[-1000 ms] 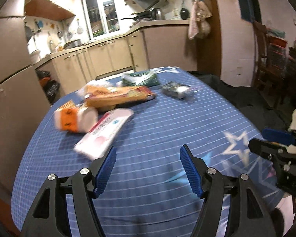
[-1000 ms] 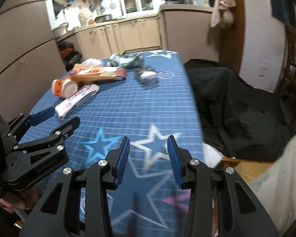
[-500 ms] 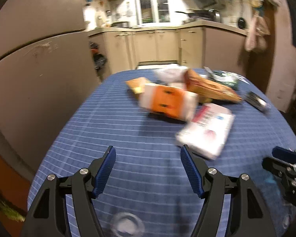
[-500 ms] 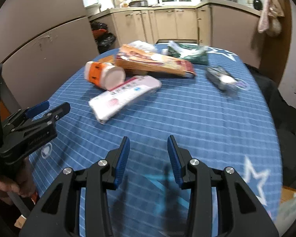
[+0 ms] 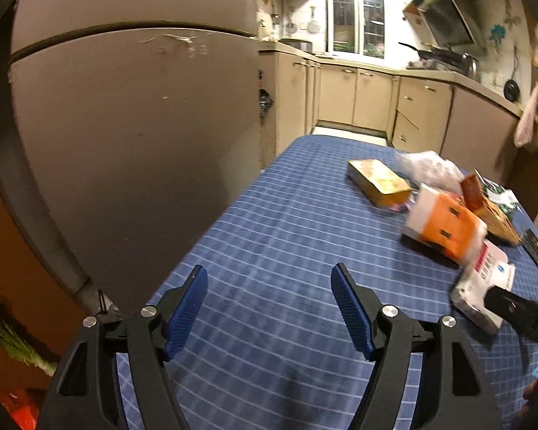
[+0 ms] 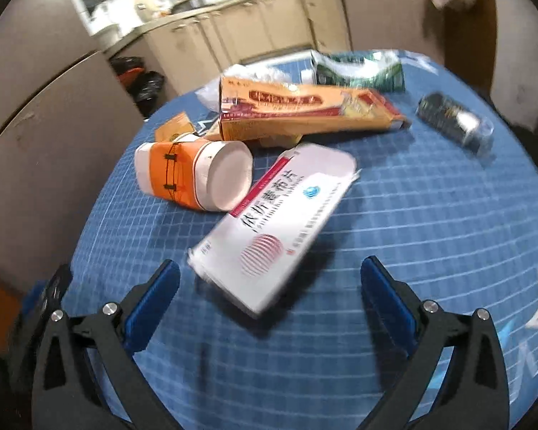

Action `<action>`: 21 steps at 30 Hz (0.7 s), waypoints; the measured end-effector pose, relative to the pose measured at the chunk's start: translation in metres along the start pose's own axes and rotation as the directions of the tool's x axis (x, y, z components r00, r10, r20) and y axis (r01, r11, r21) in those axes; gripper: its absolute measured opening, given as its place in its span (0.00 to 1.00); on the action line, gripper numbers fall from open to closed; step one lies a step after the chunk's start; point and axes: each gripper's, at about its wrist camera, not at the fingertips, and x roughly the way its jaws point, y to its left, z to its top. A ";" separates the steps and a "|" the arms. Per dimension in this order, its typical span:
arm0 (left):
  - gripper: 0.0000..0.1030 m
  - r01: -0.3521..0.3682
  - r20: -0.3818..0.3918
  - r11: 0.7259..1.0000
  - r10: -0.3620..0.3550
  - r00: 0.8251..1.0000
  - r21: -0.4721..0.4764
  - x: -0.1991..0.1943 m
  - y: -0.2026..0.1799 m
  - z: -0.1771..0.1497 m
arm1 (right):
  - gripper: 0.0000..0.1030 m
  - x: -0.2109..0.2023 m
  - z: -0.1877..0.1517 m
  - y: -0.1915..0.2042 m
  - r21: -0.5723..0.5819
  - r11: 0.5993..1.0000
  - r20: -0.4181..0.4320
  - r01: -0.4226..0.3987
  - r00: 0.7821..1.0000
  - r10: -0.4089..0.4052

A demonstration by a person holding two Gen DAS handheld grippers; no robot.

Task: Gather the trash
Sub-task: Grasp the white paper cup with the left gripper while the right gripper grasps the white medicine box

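Note:
Trash lies on a blue checked tablecloth [image 6: 412,215]. A white medicine box [image 6: 276,222] with red print lies just ahead of my right gripper [image 6: 269,286], which is wide open and empty, its jaws either side of the box's near end. An orange-and-white tub [image 6: 193,175] lies on its side beside the box. Behind are a long orange carton [image 6: 305,111], a green packet [image 6: 355,68] and a dark wrapper [image 6: 455,122]. My left gripper [image 5: 269,304] is open and empty over bare cloth; the tub [image 5: 444,225], the white box [image 5: 484,286] and a yellow box [image 5: 380,182] lie to its right.
A tall grey fridge [image 5: 125,143] stands close by the table's left edge. Beige kitchen cabinets [image 5: 369,96] run along the back. A clear plastic bag [image 5: 426,166] lies behind the tub. Black bags [image 6: 140,79] sit on the floor by the cabinets.
The left gripper has swung left towards the fridge. The right gripper has opened much wider and moved in close to the white medicine box.

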 end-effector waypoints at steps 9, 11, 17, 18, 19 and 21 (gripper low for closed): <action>0.71 0.047 -0.017 0.999 -0.047 0.999 -0.022 0.005 0.011 0.002 | 0.95 0.022 -0.002 0.032 -0.050 0.974 0.035 0.222 0.975 -0.220; 0.71 0.069 -0.014 0.998 -0.069 0.998 0.000 0.007 0.005 0.004 | 0.90 0.019 -0.004 0.028 -0.064 0.971 0.040 0.228 0.973 -0.226; 0.77 0.279 -0.067 0.957 -0.274 0.959 0.077 0.028 -0.023 0.030 | 0.68 -0.004 -0.014 -0.003 -0.125 0.980 0.055 0.157 0.987 -0.151; 0.78 0.345 -0.071 0.934 -0.340 0.938 0.088 0.033 -0.027 0.038 | 0.67 -0.010 -0.017 -0.009 -0.126 0.982 0.057 0.144 0.989 -0.137; 0.79 0.400 -0.080 0.910 -0.393 0.916 0.112 0.040 -0.034 0.045 | 0.67 -0.017 -0.020 -0.020 -0.117 0.987 0.058 0.108 0.993 -0.102; 0.79 0.426 -0.076 0.889 -0.419 0.905 0.166 0.052 -0.047 0.055 | 0.67 -0.029 -0.026 -0.037 -0.102 0.991 0.060 0.083 0.995 -0.078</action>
